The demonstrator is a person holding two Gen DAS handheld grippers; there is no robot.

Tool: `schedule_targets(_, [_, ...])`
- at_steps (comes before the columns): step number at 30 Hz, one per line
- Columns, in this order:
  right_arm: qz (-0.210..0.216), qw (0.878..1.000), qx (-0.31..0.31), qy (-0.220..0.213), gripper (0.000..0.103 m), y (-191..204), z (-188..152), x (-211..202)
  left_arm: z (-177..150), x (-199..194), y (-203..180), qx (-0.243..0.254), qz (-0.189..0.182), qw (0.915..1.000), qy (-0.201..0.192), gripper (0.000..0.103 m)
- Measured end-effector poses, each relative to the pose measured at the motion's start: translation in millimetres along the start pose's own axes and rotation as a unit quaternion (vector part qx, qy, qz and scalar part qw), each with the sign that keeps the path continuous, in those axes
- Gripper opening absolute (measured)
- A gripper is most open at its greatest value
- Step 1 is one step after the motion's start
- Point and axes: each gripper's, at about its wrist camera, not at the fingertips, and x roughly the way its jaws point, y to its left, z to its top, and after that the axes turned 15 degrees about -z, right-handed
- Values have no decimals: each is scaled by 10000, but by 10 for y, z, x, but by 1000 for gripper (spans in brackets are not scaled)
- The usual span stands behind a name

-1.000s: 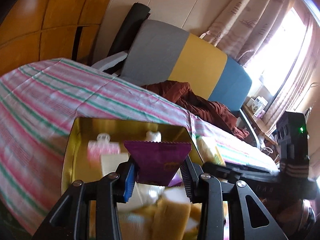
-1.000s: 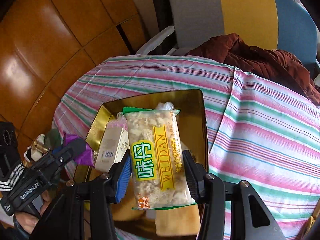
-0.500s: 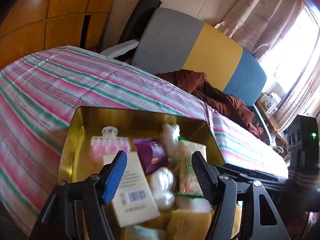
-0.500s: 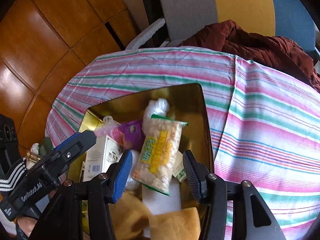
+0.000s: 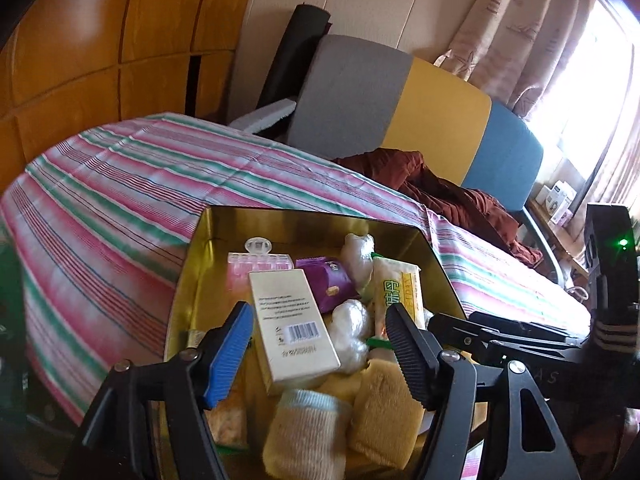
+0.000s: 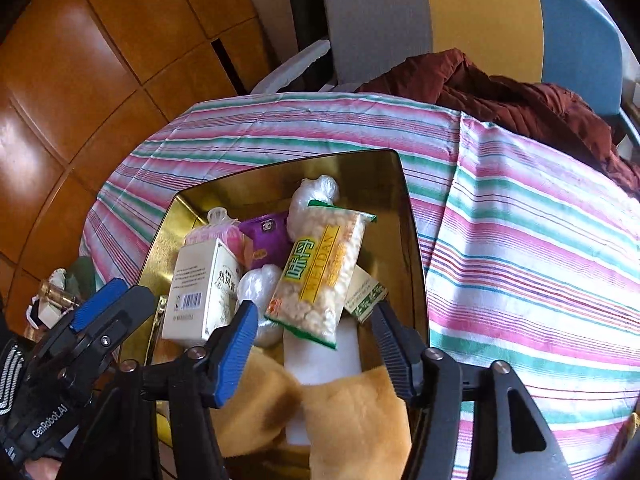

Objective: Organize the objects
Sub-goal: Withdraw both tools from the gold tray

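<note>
Snack packet (image 6: 318, 270) lies atop the clutter in the gold tin (image 6: 412, 240) on the counter. Both my left gripper (image 5: 316, 344) and right gripper (image 6: 312, 344) hang spread, empty. I judge it light, crinkly, crushable; pinch across its width.

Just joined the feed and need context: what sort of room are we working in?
Most likely a home living or dining room: a table under a striped tablecloth, a grey, yellow and blue sofa behind it, curtains at a bright window and wood wall panels.
</note>
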Motion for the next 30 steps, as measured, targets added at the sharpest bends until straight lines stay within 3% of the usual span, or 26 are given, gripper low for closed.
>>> schedule_targets(8, [-234,9992,-117,-310,79,63,-144,-207,-155,-183,-53,114,219,9997,-60,73])
schedule_targets(20, [-806,9921,-185,-942,84,25,-456,-518,-356,-375,-162,307,273,9991,-92,77])
schedule_targets(30, [-931,9898,-81,-1072,84,-116,-638,-654,-460,-441,-311,522,185,9985,-54,77])
